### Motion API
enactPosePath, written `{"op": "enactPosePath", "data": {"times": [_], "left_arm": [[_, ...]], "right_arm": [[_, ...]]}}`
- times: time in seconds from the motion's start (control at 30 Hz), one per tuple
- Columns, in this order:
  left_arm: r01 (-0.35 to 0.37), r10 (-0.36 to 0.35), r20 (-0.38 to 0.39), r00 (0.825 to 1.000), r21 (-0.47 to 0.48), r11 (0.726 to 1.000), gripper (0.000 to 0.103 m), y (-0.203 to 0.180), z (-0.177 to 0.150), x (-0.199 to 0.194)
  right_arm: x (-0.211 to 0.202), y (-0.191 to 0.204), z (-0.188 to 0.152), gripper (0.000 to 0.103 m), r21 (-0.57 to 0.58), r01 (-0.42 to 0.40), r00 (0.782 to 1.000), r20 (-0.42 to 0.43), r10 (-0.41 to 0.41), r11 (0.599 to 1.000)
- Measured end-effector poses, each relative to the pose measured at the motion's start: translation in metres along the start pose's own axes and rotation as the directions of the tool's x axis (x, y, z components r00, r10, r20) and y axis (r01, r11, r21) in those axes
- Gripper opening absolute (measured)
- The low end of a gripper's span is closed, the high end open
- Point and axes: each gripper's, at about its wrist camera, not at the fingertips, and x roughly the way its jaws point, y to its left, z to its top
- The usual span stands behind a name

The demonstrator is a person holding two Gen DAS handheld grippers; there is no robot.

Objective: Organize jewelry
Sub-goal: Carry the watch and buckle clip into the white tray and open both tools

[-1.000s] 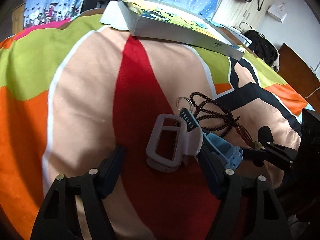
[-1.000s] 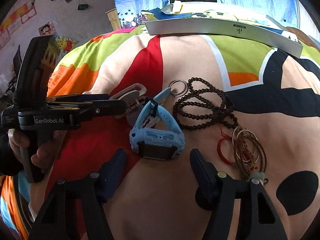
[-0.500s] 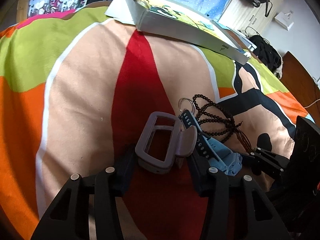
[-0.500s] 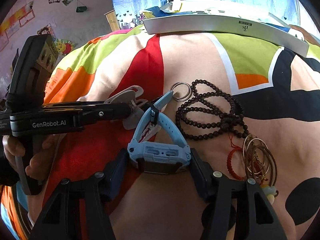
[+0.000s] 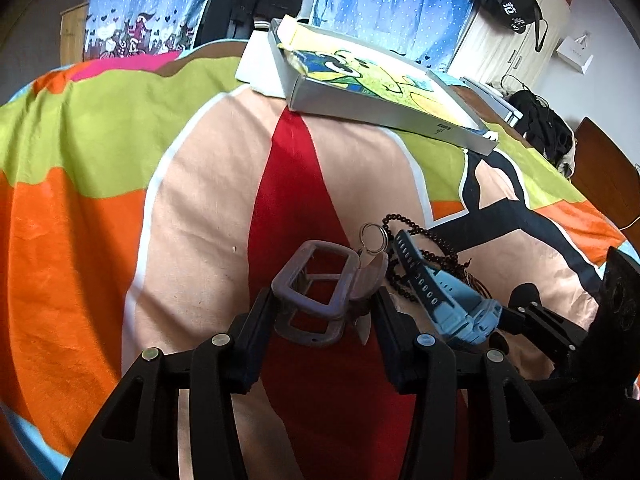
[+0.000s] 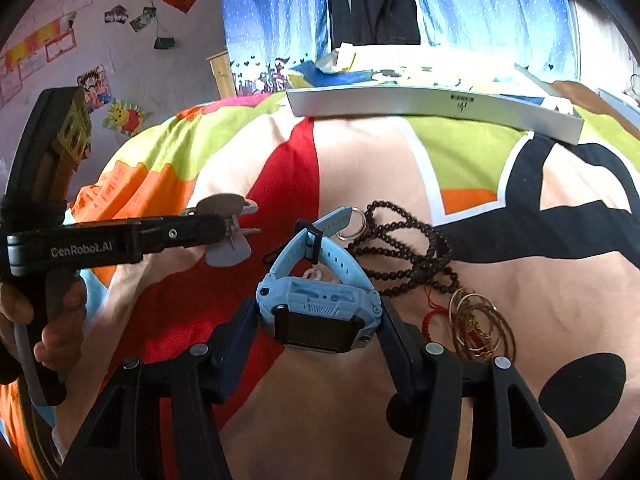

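A mauve hair claw clip sits between the fingers of my left gripper, which is shut on it; the right wrist view shows the same clip held just above the bedspread. My right gripper is shut on the case of a light blue watch, whose strap loops away from me. That watch appears right of the clip in the left wrist view. A dark bead necklace, a metal ring, thin bangles and a red cord bracelet lie on the bedspread to the right.
A flat silver box with a cartoon cloth inside lies at the far side of the colourful bedspread. A hand holds the left gripper's handle at the left. A dark wooden headboard stands at the far right.
Both grippers moved forward and shut: the left one around the hair clip, the right one around the blue watch. The clip now hangs clear of the bedspread.
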Motion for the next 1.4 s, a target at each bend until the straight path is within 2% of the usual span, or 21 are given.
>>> {"op": "enactPosePath", "data": {"times": [0.1, 0.23, 0.33, 0.47, 0.7, 0.87, 1.03, 1.27, 1.4], "left_arm": [[-0.001, 0.001, 0.016, 1.000, 0.001, 1.000, 0.043, -0.003, 0.001, -0.005], [0.005, -0.006, 0.057, 0.998, 0.004, 1.000, 0.043, -0.006, 0.019, -0.012], [0.021, -0.021, 0.107, 0.994, -0.002, 1.000, 0.043, -0.008, 0.045, -0.018], [0.029, -0.032, 0.200, 0.979, 0.020, 0.999, 0.043, -0.015, 0.086, -0.023], [0.007, -0.014, 0.272, 0.962, 0.027, 1.000, 0.043, -0.019, 0.149, 0.008], [0.006, -0.005, 0.244, 0.970, -0.006, 1.000, 0.043, -0.011, 0.176, 0.043], [0.015, -0.003, 0.209, 0.978, -0.053, 0.998, 0.043, -0.002, 0.187, 0.067], [0.004, 0.010, 0.170, 0.985, -0.079, 0.997, 0.043, 0.004, 0.184, 0.086], [0.026, -0.012, 0.164, 0.986, -0.085, 0.996, 0.044, 0.004, 0.183, 0.086]], "right_arm": [[-0.011, 0.002, 0.003, 0.057, -0.004, 0.006, 0.999, 0.036, -0.006, 1.000], [-0.025, -0.003, 0.019, 0.057, 0.009, 0.009, 0.995, 0.098, -0.009, 1.000], [-0.033, -0.009, 0.040, 0.057, 0.003, 0.023, 0.988, 0.150, -0.023, 1.000], [-0.040, -0.027, 0.081, 0.057, -0.021, 0.066, 0.970, 0.238, -0.059, 0.998], [-0.005, -0.061, 0.140, 0.057, 0.004, 0.148, 0.949, 0.282, -0.143, 0.989], [0.014, -0.088, 0.159, 0.057, 0.041, 0.173, 0.947, 0.268, -0.178, 0.984], [0.041, -0.100, 0.169, 0.057, 0.029, 0.186, 0.959, 0.214, -0.188, 0.982], [0.062, -0.111, 0.169, 0.058, 0.040, 0.192, 0.968, 0.158, -0.196, 0.980], [0.061, -0.116, 0.165, 0.058, 0.063, 0.187, 0.969, 0.151, -0.194, 0.980]]}}
